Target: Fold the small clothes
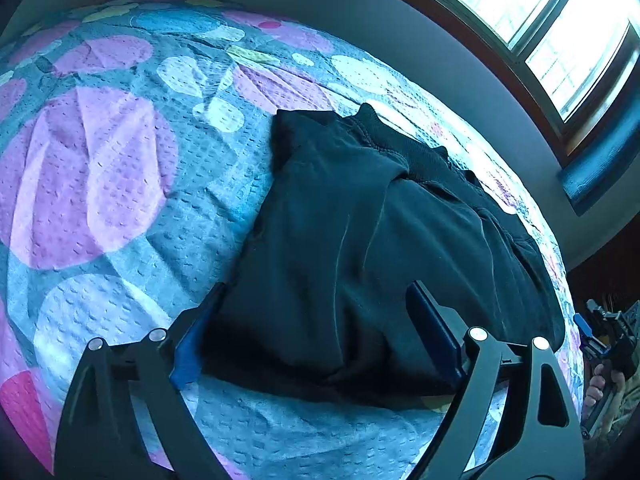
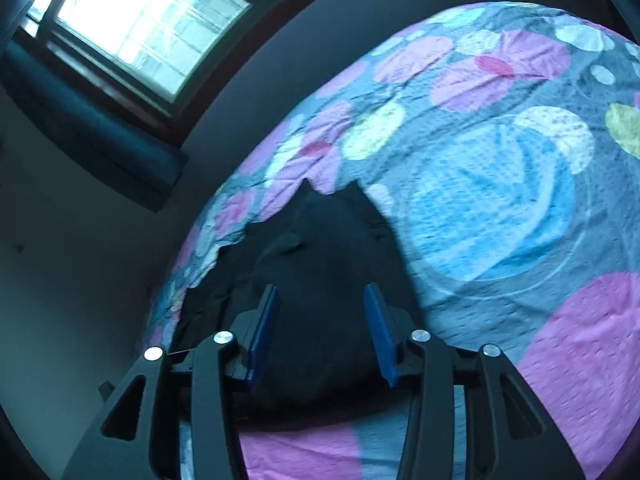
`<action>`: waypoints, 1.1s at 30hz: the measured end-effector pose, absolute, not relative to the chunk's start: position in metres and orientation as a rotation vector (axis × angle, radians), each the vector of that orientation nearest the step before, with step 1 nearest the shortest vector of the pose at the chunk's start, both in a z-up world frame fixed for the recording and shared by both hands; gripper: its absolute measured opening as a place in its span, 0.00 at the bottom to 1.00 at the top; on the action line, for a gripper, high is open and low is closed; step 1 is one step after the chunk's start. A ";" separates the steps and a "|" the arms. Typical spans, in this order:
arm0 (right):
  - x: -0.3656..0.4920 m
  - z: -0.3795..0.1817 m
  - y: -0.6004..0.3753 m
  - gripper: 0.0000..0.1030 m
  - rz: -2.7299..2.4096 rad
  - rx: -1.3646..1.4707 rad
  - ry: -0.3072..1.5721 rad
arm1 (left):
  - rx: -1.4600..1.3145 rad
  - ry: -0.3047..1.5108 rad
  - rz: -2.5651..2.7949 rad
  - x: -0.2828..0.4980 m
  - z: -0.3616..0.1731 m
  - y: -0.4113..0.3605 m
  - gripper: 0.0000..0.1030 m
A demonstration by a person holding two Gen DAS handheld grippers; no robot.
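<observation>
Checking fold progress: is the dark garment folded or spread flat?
Folded: the dark garment lies doubled in overlapping layers, a narrow bundle on the bedspread.

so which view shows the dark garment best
The left wrist view: the dark garment lies lit on the bedspread, folds and ribbed edge visible. The right wrist view shows it only as a dim, blurred shape.
</observation>
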State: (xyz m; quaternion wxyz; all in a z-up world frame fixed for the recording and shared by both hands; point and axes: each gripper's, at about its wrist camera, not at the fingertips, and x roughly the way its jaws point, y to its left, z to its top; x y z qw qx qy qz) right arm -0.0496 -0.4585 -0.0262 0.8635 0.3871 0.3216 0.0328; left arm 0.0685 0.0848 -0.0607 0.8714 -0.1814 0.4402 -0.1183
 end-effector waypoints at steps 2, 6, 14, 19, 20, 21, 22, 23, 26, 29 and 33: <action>-0.040 -0.014 -0.424 0.56 0.194 0.800 0.681 | -0.376 0.918 -0.249 0.068 -0.061 0.084 0.86; -0.010 -0.020 -0.346 0.56 0.450 0.799 0.803 | -0.389 0.914 -0.254 0.068 -0.061 0.085 0.87; 0.026 -0.095 -0.291 0.58 0.514 0.804 0.986 | -0.394 0.927 -0.249 0.068 -0.061 0.084 0.89; 0.026 -0.092 -0.288 0.58 0.506 0.786 0.982 | -0.431 0.945 -0.272 0.085 -0.059 0.075 0.90; 0.023 -0.092 -0.288 0.58 0.506 0.779 0.976 | -0.439 0.945 -0.271 0.089 -0.060 0.073 0.90; 0.022 -0.091 -0.286 0.58 0.507 0.771 0.970 | -0.433 0.940 -0.264 0.092 -0.060 0.071 0.85; 0.022 -0.091 -0.286 0.58 0.507 0.768 0.968 | -0.418 0.939 -0.245 0.095 -0.060 0.068 0.77; 0.021 -0.091 -0.287 0.58 0.505 0.770 0.967 | -0.403 0.946 -0.225 0.098 -0.061 0.066 0.70; 0.021 -0.092 -0.287 0.58 0.506 0.765 0.958 | -0.363 0.932 -0.190 0.098 -0.062 0.060 0.64; 0.021 -0.091 -0.285 0.58 0.499 0.756 0.955 | -0.343 0.918 -0.177 0.095 -0.063 0.061 0.57; 0.019 -0.090 -0.284 0.61 0.496 0.756 0.954 | -0.379 0.916 -0.166 0.095 -0.065 0.071 0.43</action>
